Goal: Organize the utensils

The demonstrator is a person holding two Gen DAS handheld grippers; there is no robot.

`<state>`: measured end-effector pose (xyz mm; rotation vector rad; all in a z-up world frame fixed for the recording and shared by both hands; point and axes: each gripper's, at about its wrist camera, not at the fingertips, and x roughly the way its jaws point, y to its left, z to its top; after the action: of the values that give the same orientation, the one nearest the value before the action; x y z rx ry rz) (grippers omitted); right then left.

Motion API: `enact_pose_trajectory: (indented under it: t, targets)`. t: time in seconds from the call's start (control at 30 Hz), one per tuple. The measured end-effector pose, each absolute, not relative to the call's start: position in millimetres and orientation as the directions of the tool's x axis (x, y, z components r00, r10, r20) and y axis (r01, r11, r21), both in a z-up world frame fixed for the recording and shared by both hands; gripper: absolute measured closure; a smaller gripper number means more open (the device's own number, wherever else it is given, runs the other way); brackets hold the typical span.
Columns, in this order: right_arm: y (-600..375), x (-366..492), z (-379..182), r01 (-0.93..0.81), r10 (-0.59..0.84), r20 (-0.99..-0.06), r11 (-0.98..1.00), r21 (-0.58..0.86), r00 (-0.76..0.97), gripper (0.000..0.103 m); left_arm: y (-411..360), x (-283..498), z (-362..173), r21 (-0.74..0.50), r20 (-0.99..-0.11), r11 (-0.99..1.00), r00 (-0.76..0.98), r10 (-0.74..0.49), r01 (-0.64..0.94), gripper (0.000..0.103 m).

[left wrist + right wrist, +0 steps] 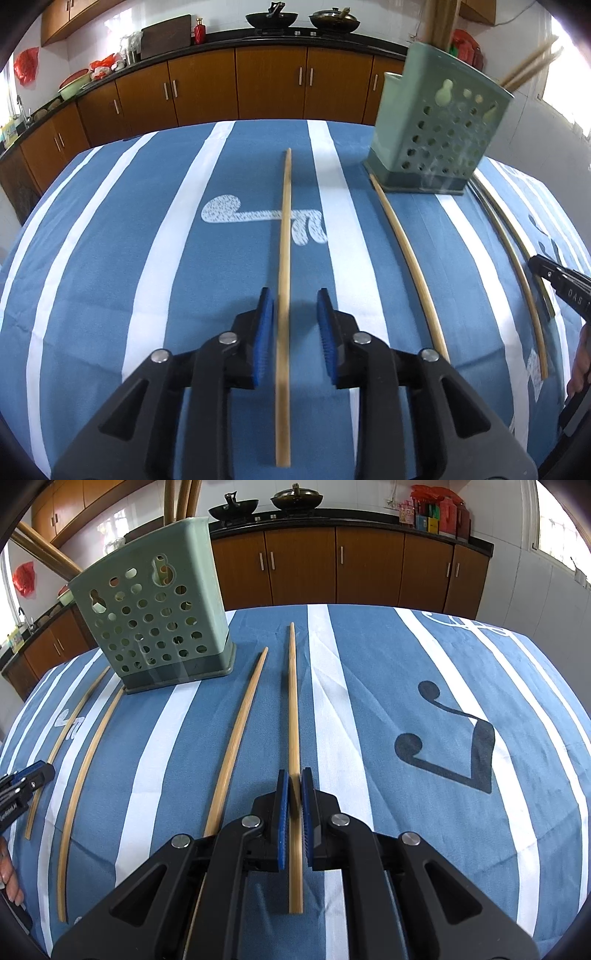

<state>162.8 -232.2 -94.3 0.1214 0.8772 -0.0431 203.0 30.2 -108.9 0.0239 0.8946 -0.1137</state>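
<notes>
A green perforated utensil holder stands on the blue striped cloth with several chopsticks upright in it. My left gripper is open, and a bamboo chopstick runs lengthwise between its blue pads with a gap on each side. My right gripper is shut on another bamboo chopstick, which points away toward the far table edge. The right gripper's tip shows at the right edge of the left wrist view. The left gripper's tip shows at the left edge of the right wrist view.
More loose chopsticks lie on the cloth: one just left of the held one, and two nearer the holder's base. The table's far edge faces brown cabinets. A hand shows at the lower left.
</notes>
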Motion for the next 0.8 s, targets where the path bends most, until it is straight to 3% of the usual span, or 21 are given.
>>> enact_pose_trajectory:
  t: [0.07,0.1,0.17,0.43,0.8]
  targets:
    - [-233.8,162.3,-94.5,0.088,0.022,-0.768,0.991,0.102,0.640,0.095,31.4,199.9,-108.9,-0.034,-0.779,0.994,0.620,-0.091,0.104,0.079]
    - [-234.5,162.1,-94.7,0.087,0.026,-0.767,0.991,0.106,0.641,0.095,32.4,199.2,-109.2,-0.031,-0.779,0.995,0.621,-0.086,0.098,0.088]
    - [-236.5,162.6,-94.8,0.084,0.033,-0.767,0.990,0.112,0.641,0.096,34.4,198.6,-109.3,-0.032,-0.780,0.995,0.620,-0.083,0.092,0.095]
    - [-243.9,143.0,-64.9,0.073,0.075,-0.695,0.981,0.181,0.715,0.096,45.1,185.6,-86.4,-0.086,-0.756,0.991,0.641,-0.131,0.101,0.095]
    - [-252.0,123.5,-11.3,0.051,0.086,-0.544,0.972,0.230,0.834,0.096,47.6,164.2,-17.0,-0.135,-0.620,0.984,0.766,-0.174,0.114,0.095]
